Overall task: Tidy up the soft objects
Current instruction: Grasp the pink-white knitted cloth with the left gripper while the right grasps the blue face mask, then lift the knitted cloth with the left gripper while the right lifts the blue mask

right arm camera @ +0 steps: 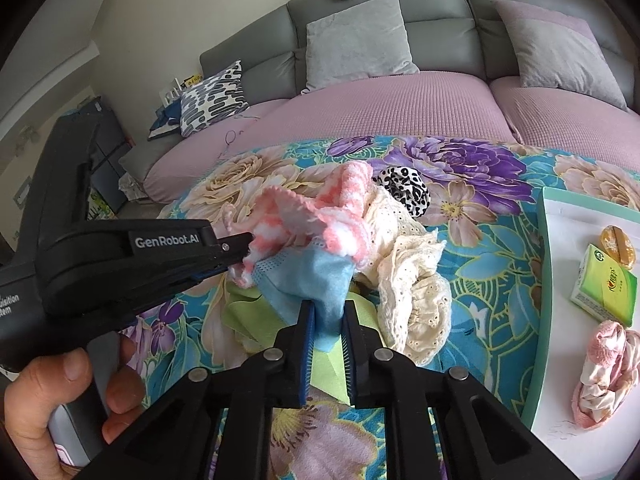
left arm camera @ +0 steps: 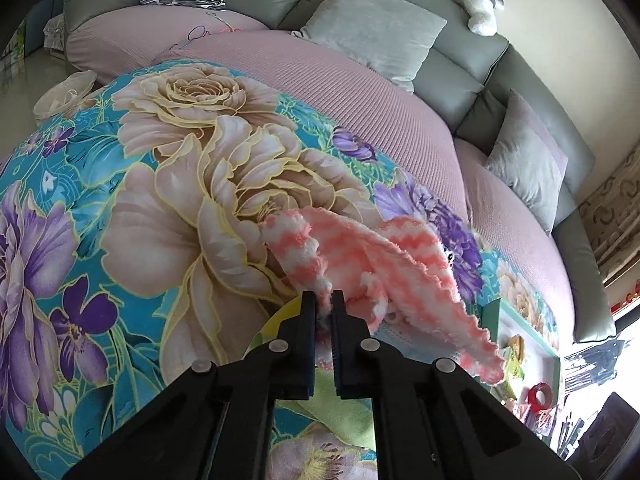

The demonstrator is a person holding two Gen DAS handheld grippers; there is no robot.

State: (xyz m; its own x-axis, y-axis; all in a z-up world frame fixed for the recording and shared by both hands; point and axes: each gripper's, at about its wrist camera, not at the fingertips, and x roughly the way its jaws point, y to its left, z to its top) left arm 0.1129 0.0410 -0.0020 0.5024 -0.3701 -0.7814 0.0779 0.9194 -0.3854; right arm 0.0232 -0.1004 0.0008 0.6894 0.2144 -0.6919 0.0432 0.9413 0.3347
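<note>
My left gripper (left arm camera: 324, 300) is shut on a fluffy pink-and-white striped cloth (left arm camera: 360, 256) and holds it over the floral tablecloth. The right wrist view shows the same left gripper (right arm camera: 240, 258) from the side, pinching that cloth (right arm camera: 320, 208). My right gripper (right arm camera: 327, 310) is shut on a light blue cloth (right arm camera: 316, 280) that hangs from under the pink one. A cream lace fabric (right arm camera: 412, 280), a leopard-print piece (right arm camera: 404, 192) and a green cloth (right arm camera: 248, 312) lie in the same pile.
A white tray with a teal rim (right arm camera: 544, 280) sits at the right, holding a green tissue pack (right arm camera: 604, 286), an orange item (right arm camera: 618, 246) and a pink bundle (right arm camera: 604, 368). Behind the table is a sofa with grey cushions (right arm camera: 356, 40).
</note>
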